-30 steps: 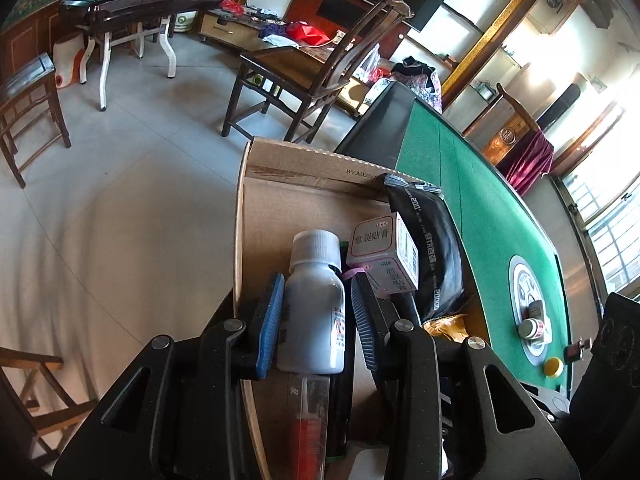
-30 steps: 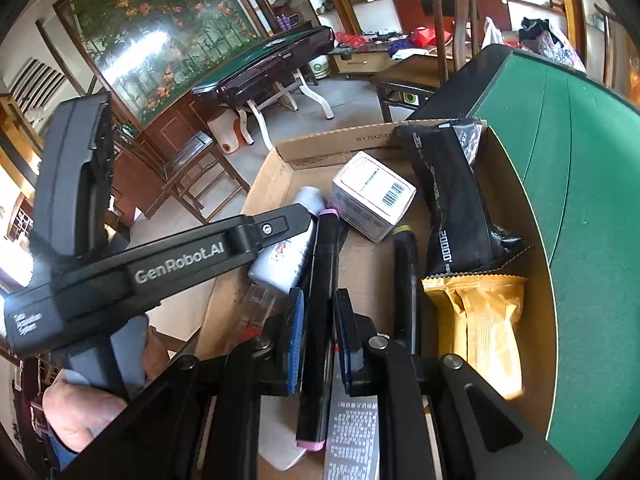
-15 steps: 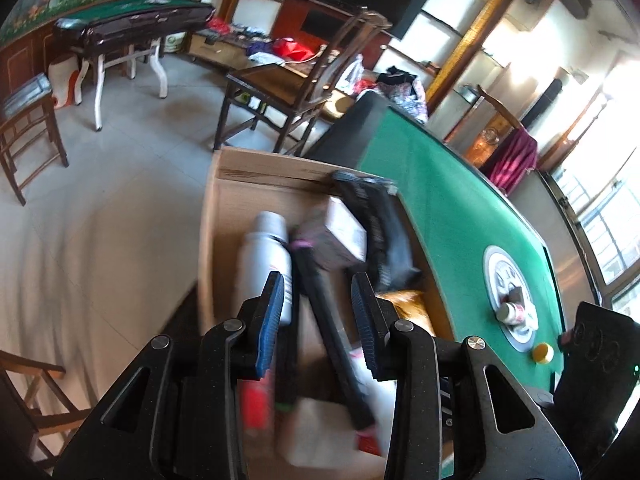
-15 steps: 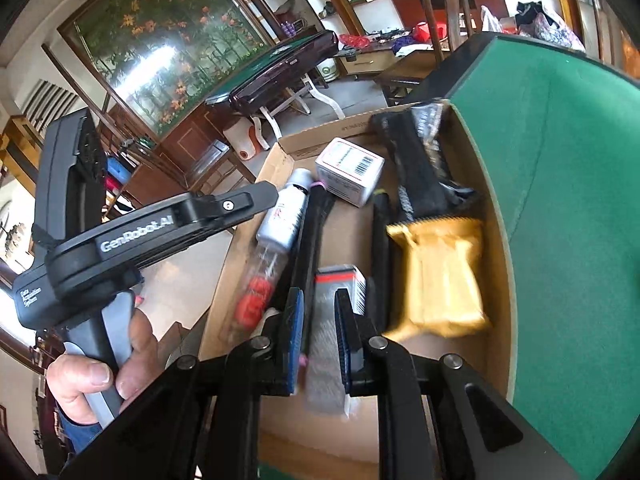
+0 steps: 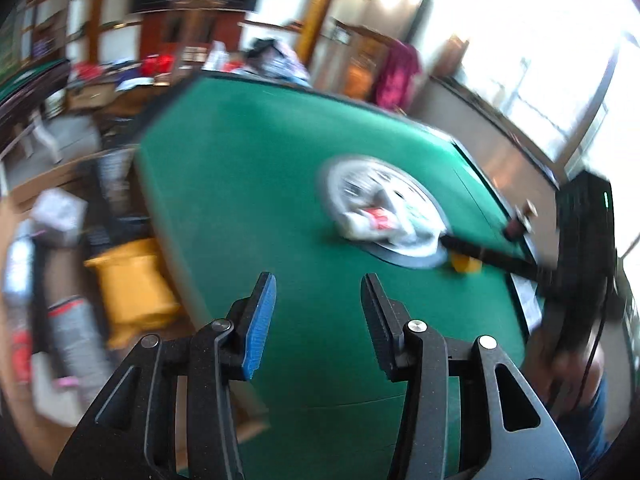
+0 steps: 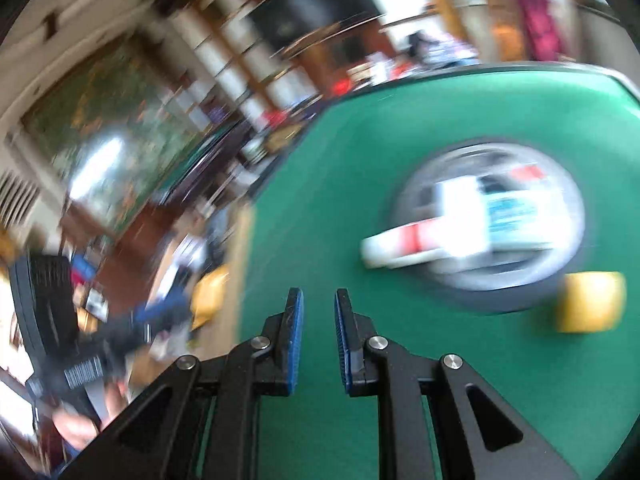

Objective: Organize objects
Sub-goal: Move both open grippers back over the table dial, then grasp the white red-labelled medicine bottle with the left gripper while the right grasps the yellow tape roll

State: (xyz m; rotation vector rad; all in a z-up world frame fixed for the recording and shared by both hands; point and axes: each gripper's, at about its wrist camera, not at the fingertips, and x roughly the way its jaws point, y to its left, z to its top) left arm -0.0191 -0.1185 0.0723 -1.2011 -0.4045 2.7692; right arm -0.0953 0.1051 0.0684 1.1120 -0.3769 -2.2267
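Both views are motion-blurred. My left gripper [image 5: 318, 280] is open and empty above the green table [image 5: 248, 184]. My right gripper [image 6: 319, 296] is open by a narrow gap and empty, also over the green table [image 6: 360, 152]. A white and red tube [image 5: 368, 222] lies on the round centre disc [image 5: 420, 248] ahead of both grippers; it shows in the right wrist view [image 6: 404, 242] beside a white and blue box [image 6: 508, 216]. A yellow cap [image 6: 590, 302] sits by the disc [image 6: 480, 284]. The cardboard box [image 5: 248, 428] with a yellow packet [image 5: 132, 284] is at the left.
The box also holds a white bottle [image 5: 18, 264], a white carton [image 5: 58, 210] and dark items. The right gripper's black body [image 5: 580, 264] shows at the right in the left wrist view. Chairs, shelves and another table stand behind.
Both grippers have swung right, away from the cardboard box and toward the table's centre disc. The left gripper let go of the white bottle and the right let go of the dark pen, both left in the box.
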